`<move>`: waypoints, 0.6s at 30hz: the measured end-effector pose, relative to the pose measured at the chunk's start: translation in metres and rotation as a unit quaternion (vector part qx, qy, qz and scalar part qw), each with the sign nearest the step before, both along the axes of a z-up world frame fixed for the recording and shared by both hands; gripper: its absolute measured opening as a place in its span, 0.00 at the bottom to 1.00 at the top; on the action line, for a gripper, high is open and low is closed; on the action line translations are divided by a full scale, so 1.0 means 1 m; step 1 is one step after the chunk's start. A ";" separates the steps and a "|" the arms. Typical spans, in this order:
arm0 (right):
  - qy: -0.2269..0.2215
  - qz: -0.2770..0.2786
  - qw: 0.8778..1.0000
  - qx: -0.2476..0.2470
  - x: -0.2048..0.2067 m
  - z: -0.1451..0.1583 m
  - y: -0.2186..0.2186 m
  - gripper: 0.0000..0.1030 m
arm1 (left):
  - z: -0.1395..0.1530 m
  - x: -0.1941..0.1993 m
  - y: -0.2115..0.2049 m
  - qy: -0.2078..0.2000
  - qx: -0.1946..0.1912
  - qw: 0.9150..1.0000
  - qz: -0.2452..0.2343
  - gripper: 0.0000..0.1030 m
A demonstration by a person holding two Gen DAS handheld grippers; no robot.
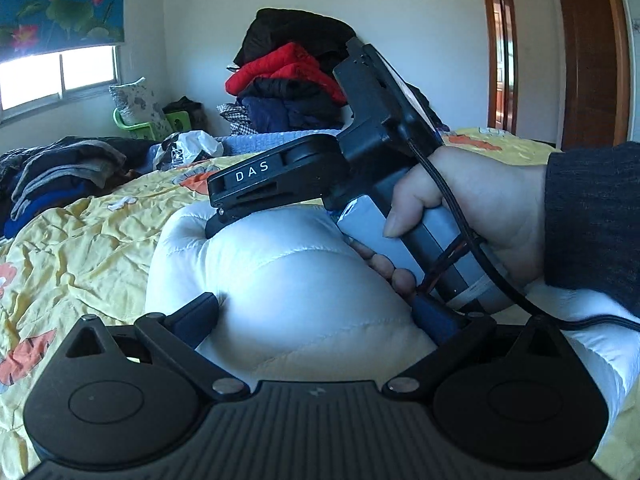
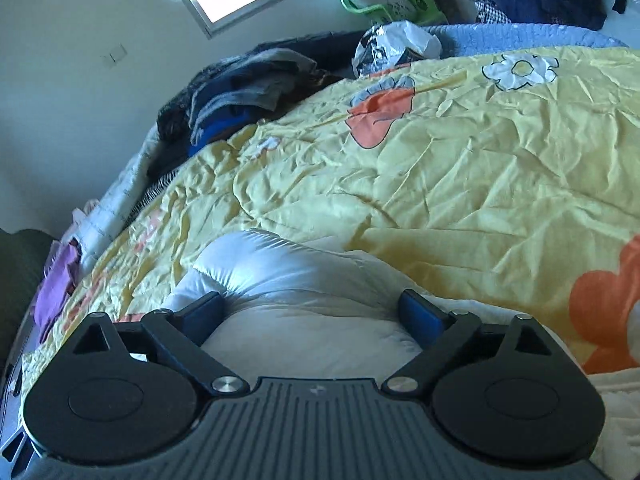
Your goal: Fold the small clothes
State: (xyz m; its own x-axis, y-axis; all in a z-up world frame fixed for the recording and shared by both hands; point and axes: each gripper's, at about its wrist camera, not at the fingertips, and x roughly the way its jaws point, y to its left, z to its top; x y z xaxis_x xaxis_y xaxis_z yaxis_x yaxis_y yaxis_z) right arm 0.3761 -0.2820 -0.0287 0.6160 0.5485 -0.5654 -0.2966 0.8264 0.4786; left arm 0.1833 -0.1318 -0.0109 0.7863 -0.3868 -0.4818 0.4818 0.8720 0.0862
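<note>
Left wrist view: the left gripper (image 1: 316,316) is standing wide, its blue pads flanking a puffed bulge of the white jacket (image 1: 288,272) without visibly pinching it. Just ahead, the right gripper (image 1: 224,216) is lying across the top of that bulge, gripped by a hand (image 1: 460,216) in a dark knit sleeve (image 1: 592,224), with a black cable trailing off its body. The jacket is a quilted, glossy shell, rounded and springy-looking.

Right wrist view: the right gripper (image 2: 310,312) is spread wide, its pads either side of the jacket (image 2: 280,276) mound and not squeezing it. Beyond the tips the crinkled yellow quilt (image 2: 460,168) with orange and white flowers is stretching away, and a heap of dark clothes (image 2: 240,92) is sitting well off to the left.

The risk, as I judge it: with neither gripper clamping, that slick, air-filled padding is liable to spring back and undo the fold. Pads could also skid off the smooth shell, and the cable is hanging close enough to snag the left gripper.
</note>
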 end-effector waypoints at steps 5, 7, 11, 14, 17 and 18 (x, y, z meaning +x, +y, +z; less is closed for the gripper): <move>-0.010 -0.004 1.000 0.011 -0.003 -0.001 -0.004 0.89 | -0.004 -0.003 0.000 -0.004 0.003 1.000 -0.008 1.00; -0.012 -0.004 1.000 0.011 -0.003 -0.002 -0.003 0.89 | -0.004 -0.003 0.000 -0.002 0.001 1.000 -0.009 1.00; -0.015 -0.005 1.000 0.013 -0.005 -0.003 -0.003 0.89 | -0.007 0.003 0.003 -0.005 -0.005 1.000 -0.010 1.00; -0.016 -0.005 1.000 0.011 -0.004 -0.003 -0.003 0.89 | -0.010 0.003 0.003 -0.010 -0.009 1.000 -0.008 1.00; -0.018 -0.005 1.000 0.003 -0.006 -0.002 0.000 0.89 | -0.012 0.004 0.004 -0.007 -0.013 1.000 -0.007 1.00; -0.019 -0.005 1.000 0.000 -0.005 -0.002 0.000 0.89 | -0.012 0.005 0.005 -0.004 -0.017 1.000 -0.006 1.00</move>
